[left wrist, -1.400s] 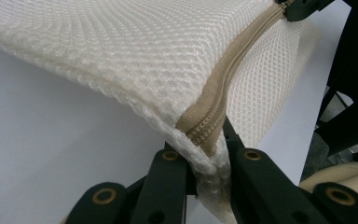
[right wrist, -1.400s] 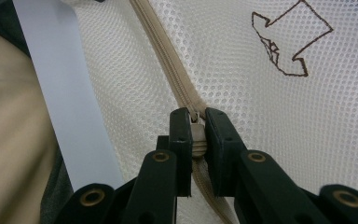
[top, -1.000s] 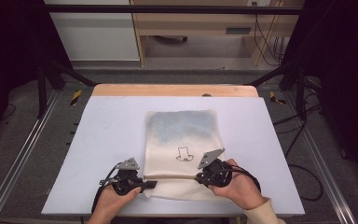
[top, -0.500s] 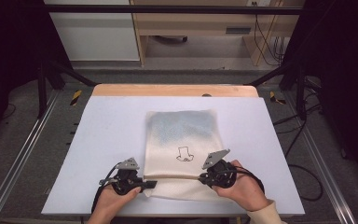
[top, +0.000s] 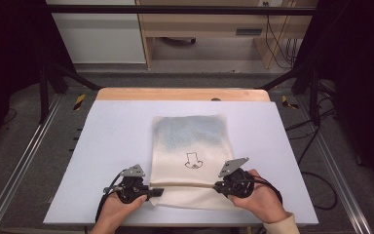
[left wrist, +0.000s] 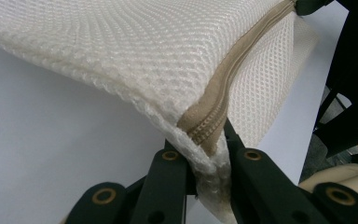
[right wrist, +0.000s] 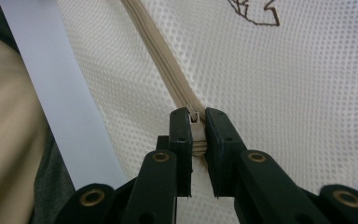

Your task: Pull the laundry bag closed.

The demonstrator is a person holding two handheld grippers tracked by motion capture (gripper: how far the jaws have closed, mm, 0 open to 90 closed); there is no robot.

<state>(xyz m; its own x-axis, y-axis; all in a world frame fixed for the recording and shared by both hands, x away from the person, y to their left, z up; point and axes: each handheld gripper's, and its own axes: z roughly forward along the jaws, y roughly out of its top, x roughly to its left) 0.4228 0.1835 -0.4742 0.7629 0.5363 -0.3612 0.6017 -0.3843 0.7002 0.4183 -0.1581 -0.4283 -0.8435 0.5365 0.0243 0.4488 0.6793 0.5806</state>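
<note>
This looks like a lab or test workshop set up for recording, not a home. The white surface (top: 126, 146) sits inside a frame of black metal struts (top: 53, 73), with aluminium rails (top: 24, 165) running along both sides on a grey floor (top: 34, 112). Yellow-and-black hazard tape (top: 79, 101) marks the frame's feet. Loose cables (top: 272, 39) hang beside a plain wooden bench (top: 199, 29) at the back, next to a white cabinet (top: 97, 39).
</note>
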